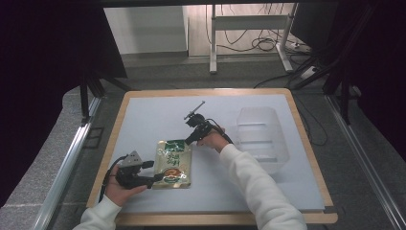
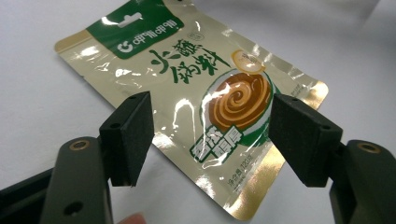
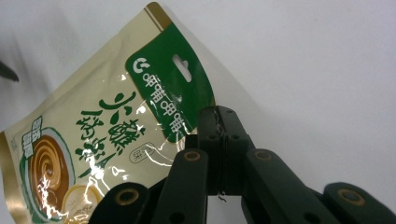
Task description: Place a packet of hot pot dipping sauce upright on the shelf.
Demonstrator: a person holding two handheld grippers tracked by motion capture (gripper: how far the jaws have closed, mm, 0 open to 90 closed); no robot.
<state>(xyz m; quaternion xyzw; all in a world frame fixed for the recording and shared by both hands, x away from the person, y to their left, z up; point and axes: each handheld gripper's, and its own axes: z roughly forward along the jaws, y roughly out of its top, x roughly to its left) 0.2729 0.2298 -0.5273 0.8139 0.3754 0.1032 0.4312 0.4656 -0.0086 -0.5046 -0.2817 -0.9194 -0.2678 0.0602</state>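
Note:
A shiny beige and green sauce pouch (image 1: 173, 163) lies flat on the pale mat, left of the middle. My left gripper (image 1: 155, 178) is at the pouch's lower left corner. In the left gripper view it (image 2: 212, 105) stands open, with the pouch (image 2: 201, 93) on the mat beyond the wide gap, untouched. My right gripper (image 1: 188, 141) comes in from the right at the pouch's upper right corner. In the right gripper view its jaws (image 3: 218, 114) are pressed together on the edge of the pouch (image 3: 107, 121), just below the green header.
A clear plastic bin (image 1: 258, 139) stands on the right half of the mat (image 1: 153, 115). The mat covers a table with a wooden rim (image 1: 110, 158). Cables and a desk frame are on the floor beyond the far edge.

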